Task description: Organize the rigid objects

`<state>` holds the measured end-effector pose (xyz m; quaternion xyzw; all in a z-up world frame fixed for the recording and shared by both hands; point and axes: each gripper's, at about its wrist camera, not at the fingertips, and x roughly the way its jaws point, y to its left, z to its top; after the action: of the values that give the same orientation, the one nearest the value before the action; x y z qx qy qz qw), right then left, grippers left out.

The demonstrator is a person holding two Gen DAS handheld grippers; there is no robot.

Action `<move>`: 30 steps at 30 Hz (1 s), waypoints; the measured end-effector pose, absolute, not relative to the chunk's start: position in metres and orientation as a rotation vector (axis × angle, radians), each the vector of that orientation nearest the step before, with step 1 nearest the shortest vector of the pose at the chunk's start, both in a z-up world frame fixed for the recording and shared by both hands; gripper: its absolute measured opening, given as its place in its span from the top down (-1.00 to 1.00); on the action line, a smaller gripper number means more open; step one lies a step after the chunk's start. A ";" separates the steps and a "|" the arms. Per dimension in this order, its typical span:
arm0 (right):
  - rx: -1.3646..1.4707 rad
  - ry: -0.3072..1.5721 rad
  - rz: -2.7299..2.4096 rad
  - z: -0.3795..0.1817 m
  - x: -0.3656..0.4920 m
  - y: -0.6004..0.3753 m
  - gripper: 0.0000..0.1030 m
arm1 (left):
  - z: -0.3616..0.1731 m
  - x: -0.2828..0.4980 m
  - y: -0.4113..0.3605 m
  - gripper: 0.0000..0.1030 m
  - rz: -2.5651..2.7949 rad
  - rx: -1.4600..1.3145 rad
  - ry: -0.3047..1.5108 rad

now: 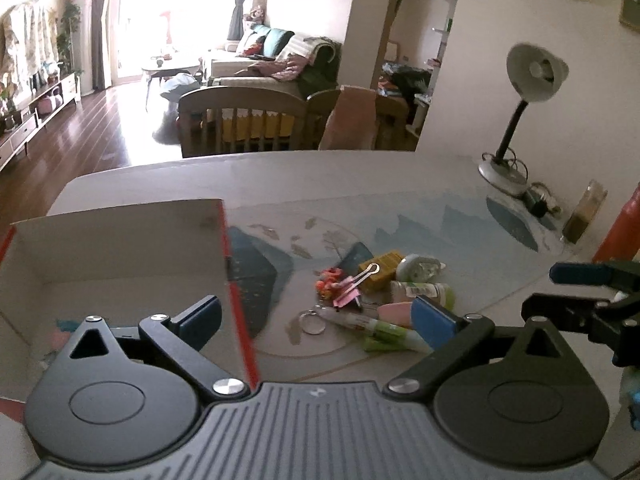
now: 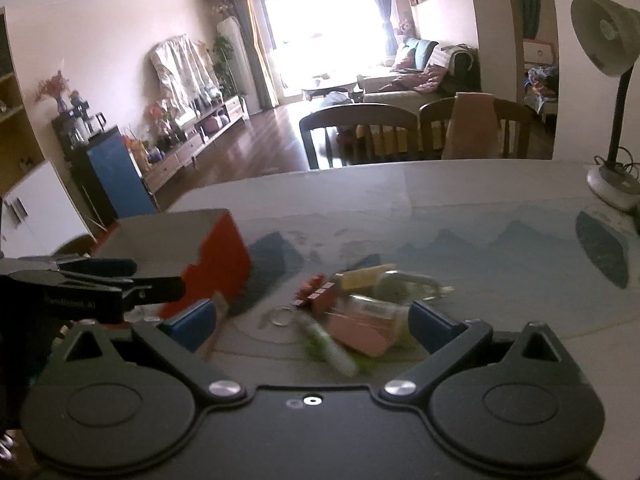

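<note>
A pile of small things lies on the table mat (image 1: 460,240): a pink binder clip (image 1: 348,292), a yellow box (image 1: 380,270), an orange toy (image 1: 328,282), a key ring (image 1: 313,324), a green pen (image 1: 384,330) and a pink eraser (image 1: 394,314). My left gripper (image 1: 316,322) hangs open over the pile's near edge, holding nothing. Its left finger stands over the open red-edged box (image 1: 120,248). In the right wrist view my right gripper (image 2: 314,324) is open above the blurred pile, with the pink eraser (image 2: 360,336) between its fingers, untouched. The red box (image 2: 216,268) lies to its left.
A desk lamp (image 1: 520,120), a jar (image 1: 584,216) and an orange-red bottle (image 1: 624,232) stand at the table's right. Wooden chairs (image 1: 240,120) line the far edge. Small pink and teal items (image 1: 64,332) lie in the box. Each gripper shows in the other's view.
</note>
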<state>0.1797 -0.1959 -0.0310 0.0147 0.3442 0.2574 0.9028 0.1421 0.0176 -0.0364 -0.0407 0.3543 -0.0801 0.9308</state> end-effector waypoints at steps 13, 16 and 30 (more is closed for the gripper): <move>-0.053 0.764 0.488 -0.066 0.238 -0.248 -0.92 | -0.085 0.175 -0.058 -0.98 -0.172 -0.049 0.814; -0.078 0.774 0.486 -0.074 0.256 -0.252 -0.87 | -0.096 0.182 -0.073 -0.97 -0.175 -0.039 0.838; -0.183 0.840 0.592 -0.106 0.301 -0.238 -0.62 | -0.137 0.214 -0.101 -0.97 -0.133 -0.042 0.943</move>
<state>0.3008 -0.2379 -0.1063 -0.0874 0.4012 0.2829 0.8668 0.2145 -0.1010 -0.1370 -0.0204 0.4537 -0.0642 0.8886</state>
